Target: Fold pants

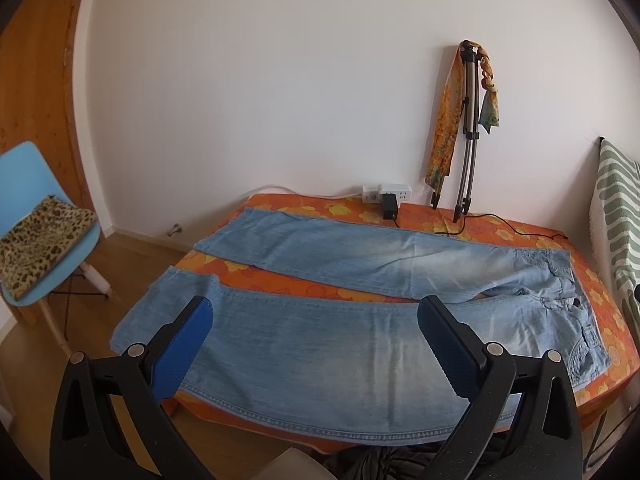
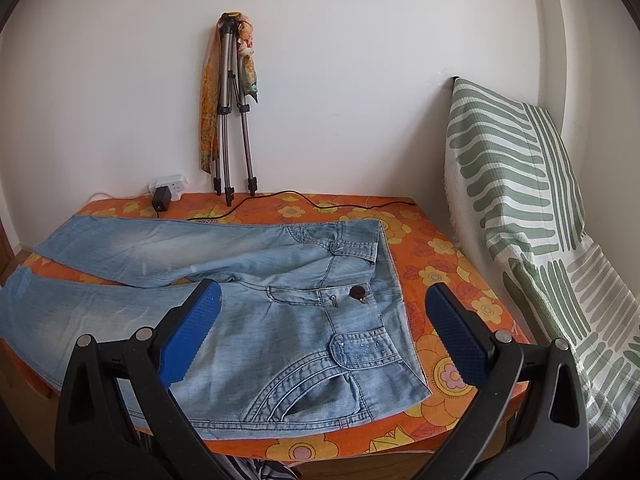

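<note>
Two legs of jeans [image 1: 320, 320] spread flat across table [image 1: 608, 344], centre frame; near hem overhangs front edge, far table corner cut off right. Left gripper [image 1: 314, 312] released, above near leg.
Right view: waistband mid-frame, bare cloth right. Right gripper [image 2: 322, 298] released, empty.

The pants [image 1: 340, 340] under my jaws are light blue denim, faded paler down the legs, with a dark brown button [image 2: 356, 292] at the waist. They lie on an orange cloth [image 2: 436, 248] printed with yellow flowers, spread over the table. My pads [image 2: 192, 336] are bright blue on black frames. A green-and-white striped cloth [image 2: 520, 184] hangs at the right. A yellow-orange patterned scarf [image 1: 444, 128] drapes a grey tripod [image 1: 469, 132]. The chair [image 1: 24, 184] is sky blue, carrying a leopard-print cushion [image 1: 44, 240].
</note>
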A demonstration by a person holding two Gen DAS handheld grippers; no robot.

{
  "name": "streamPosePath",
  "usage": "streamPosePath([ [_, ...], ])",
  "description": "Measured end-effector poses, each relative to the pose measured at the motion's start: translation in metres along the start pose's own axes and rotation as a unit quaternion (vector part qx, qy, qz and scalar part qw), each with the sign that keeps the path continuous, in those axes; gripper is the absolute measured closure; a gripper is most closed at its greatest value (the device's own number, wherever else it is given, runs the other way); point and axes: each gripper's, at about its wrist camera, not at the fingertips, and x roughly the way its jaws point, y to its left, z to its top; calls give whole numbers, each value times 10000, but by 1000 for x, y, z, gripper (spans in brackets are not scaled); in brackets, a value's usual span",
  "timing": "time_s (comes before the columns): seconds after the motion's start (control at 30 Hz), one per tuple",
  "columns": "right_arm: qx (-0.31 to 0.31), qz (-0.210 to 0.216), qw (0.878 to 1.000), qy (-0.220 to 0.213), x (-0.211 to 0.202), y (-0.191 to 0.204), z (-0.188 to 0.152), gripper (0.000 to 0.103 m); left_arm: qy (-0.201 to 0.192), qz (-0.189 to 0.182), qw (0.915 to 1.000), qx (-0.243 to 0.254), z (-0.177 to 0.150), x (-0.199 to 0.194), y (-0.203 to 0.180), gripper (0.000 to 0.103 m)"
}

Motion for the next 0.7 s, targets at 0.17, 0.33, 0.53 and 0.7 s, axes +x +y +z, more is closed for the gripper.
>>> streamPosePath([
  [0.17, 6, 35, 10000, 15, 0, 2, 0, 0, -29, 35, 10000, 0, 1, -1, 0, 1],
  [0.33, 6, 30, 10000, 23, 0, 2, 1, 0, -30, 37, 10000, 0, 1, -1, 0, 1],
  [0.53, 10, 38, 10000, 27, 1, 2, 0, 0, -28, 26, 10000, 16, 1, 1, -1, 1],
  [0.7, 16, 43, 10000, 24, 1, 1, 0, 0, -16, 16, 10000, 23, 1, 2, -3, 1],
])
